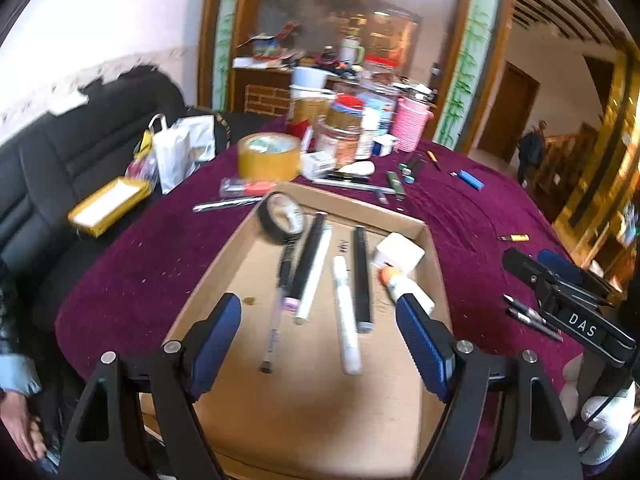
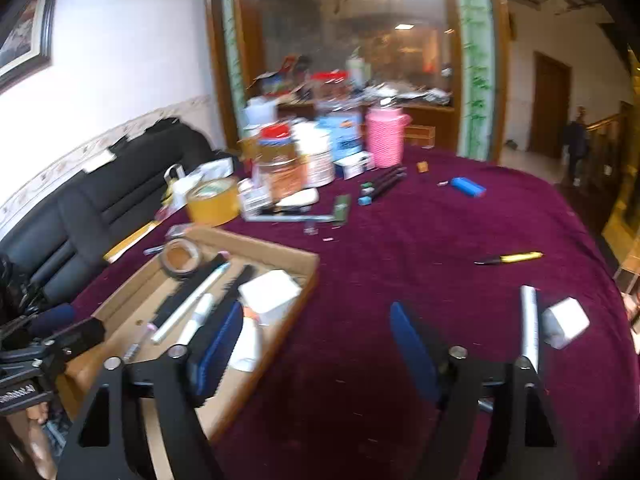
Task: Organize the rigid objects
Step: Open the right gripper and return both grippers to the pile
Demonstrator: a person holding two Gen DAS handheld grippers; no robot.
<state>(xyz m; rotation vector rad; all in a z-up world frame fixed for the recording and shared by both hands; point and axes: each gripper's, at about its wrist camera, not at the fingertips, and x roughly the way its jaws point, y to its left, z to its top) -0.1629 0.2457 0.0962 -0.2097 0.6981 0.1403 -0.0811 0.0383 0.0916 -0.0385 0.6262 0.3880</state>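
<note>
We are holding the left gripper (image 1: 320,344) wide open above the cardboard tray (image 1: 434,256) of pens (image 1: 362,280). The right gripper (image 2: 316,354), equally wide and empty, is hovering beside the tray.

Left gripper (image 1: 320,338): jaws spread wide, blue pads (image 1: 216,344) well apart, nothing between them, pointed forward and slightly down. Right gripper (image 2: 316,350): also wide open and empty, blue pads (image 2: 414,354) apart, same forward-down tilt; in the left wrist view its black body sits off to the right of the left gripper. Bare hand (image 1: 20,432) visible at the lower-left edge of the left wrist view, and a white-gloved hand (image 1: 608,428) at the lower right under the right gripper's body.
</note>
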